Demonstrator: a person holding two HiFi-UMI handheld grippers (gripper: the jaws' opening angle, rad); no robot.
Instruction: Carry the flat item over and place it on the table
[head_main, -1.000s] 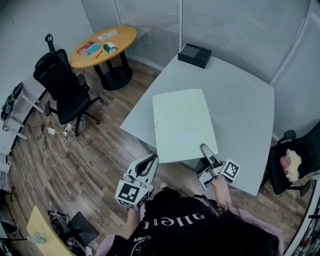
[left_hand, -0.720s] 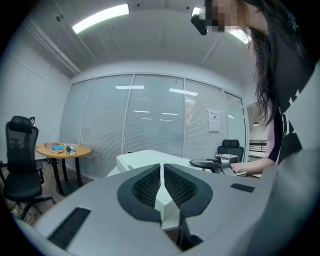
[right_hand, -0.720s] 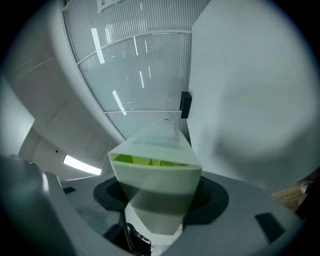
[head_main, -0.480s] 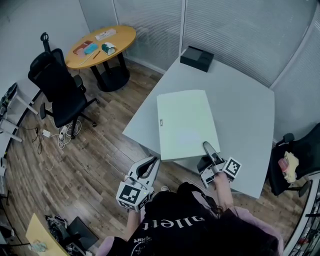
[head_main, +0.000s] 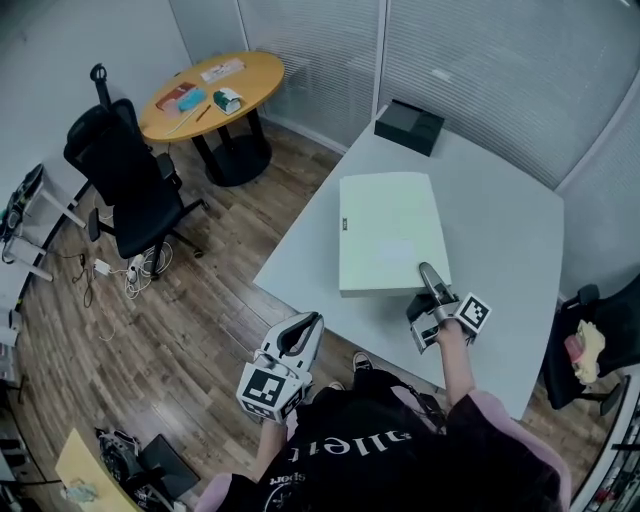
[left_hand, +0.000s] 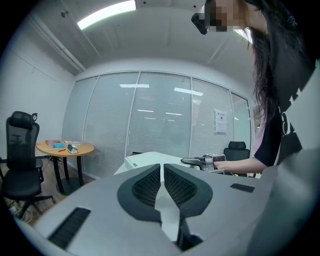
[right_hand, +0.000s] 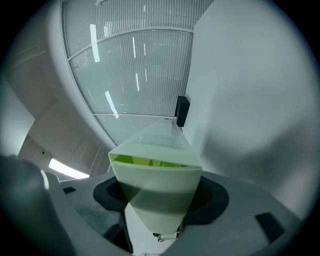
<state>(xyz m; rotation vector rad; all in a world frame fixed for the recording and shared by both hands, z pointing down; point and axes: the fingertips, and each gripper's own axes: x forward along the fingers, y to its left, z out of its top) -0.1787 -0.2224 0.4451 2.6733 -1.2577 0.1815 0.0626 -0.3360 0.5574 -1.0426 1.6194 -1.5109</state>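
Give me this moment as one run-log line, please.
phase: carrying | right gripper: shut on pale green flat box, near edge | position: over grey table, contact unclear | left gripper: shut, empty, off table

I've carried the flat pale-green box (head_main: 390, 232) forward in my right gripper (head_main: 429, 273); it's now fully over the grey table (head_main: 510, 250).

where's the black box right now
In the head view, upper middle: the black box sits at the far corner of the grey table, just beyond the pale green flat item.
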